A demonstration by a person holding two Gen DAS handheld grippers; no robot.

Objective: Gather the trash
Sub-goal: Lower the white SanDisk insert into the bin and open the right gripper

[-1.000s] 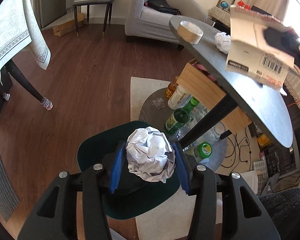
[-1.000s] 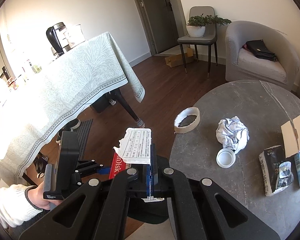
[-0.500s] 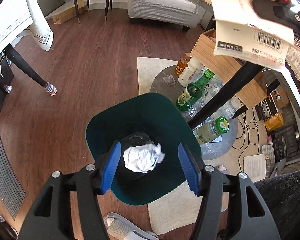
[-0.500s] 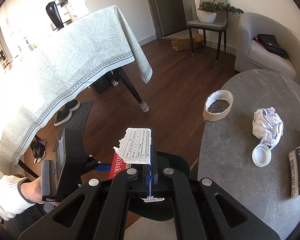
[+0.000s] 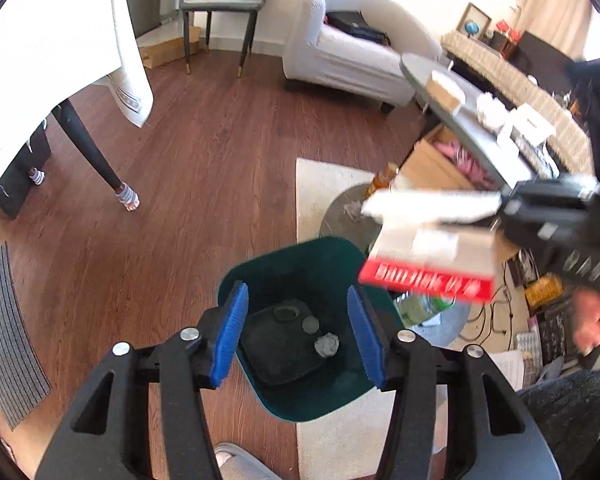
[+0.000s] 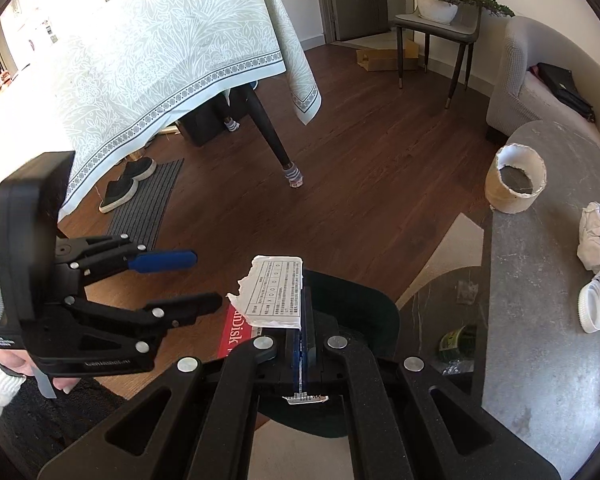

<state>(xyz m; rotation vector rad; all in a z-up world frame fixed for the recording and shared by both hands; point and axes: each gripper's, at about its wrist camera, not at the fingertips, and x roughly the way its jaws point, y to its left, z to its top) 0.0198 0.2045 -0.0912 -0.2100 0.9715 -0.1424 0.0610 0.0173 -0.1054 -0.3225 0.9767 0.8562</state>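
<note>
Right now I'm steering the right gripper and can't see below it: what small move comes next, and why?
Probably open the right gripper. It is shut on the card, which hangs over the bin, while the left gripper is open and empty, its paper ball lying inside.

I'm working in a home living room: a grey armchair point(image 6: 540, 80), a side chair point(image 6: 440, 20) bearing a potted plant point(image 6: 440, 4), a tablecloth-draped dining surface point(image 6: 172, 52), wood-plank floor point(image 5: 180, 200), shoes point(image 6: 126, 184) on a mat, and, blurred, perhaps a globe point(image 5: 471, 28).
</note>
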